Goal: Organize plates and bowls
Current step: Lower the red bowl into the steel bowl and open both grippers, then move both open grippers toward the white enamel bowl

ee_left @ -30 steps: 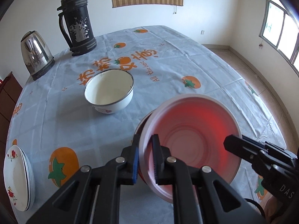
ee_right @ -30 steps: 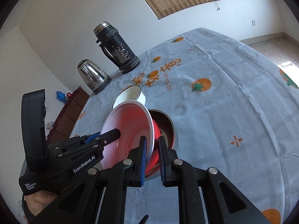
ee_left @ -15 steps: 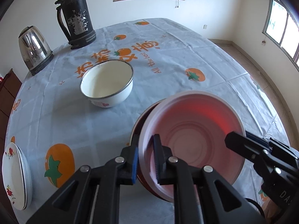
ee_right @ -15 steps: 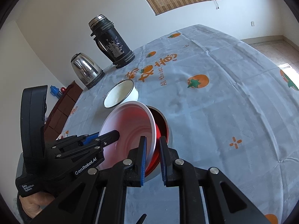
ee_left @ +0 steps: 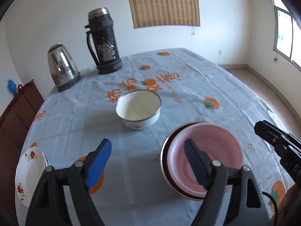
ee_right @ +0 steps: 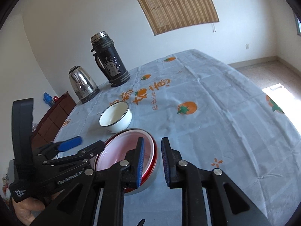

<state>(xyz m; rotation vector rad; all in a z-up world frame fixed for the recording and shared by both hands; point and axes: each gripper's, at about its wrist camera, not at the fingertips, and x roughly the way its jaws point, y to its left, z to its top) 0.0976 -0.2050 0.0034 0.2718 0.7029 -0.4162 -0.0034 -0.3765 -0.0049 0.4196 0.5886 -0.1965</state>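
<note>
Left gripper [ee_left: 148, 155] marked "GenRobot.AI", jaws opening, empty; right gripper [ee_right: 152, 164] slightly apart, empty. Pink bowl [ee_left: 205, 162] nested. Tablecloth [ee_right: 216, 116] reads "All the best".

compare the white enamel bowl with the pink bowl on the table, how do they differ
The white enamel bowl stands alone on the cloth; the pink bowl is nested in a dark red bowl. The white one has a dark metal rim and looks narrower; the pink one looks wider. Both are upright and empty.

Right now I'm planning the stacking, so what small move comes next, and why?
Probably reach the left gripper toward the white bowl: the pink bowl already sits nested, both jaws are off it, the left opening, and the white bowl stands alone.
</note>
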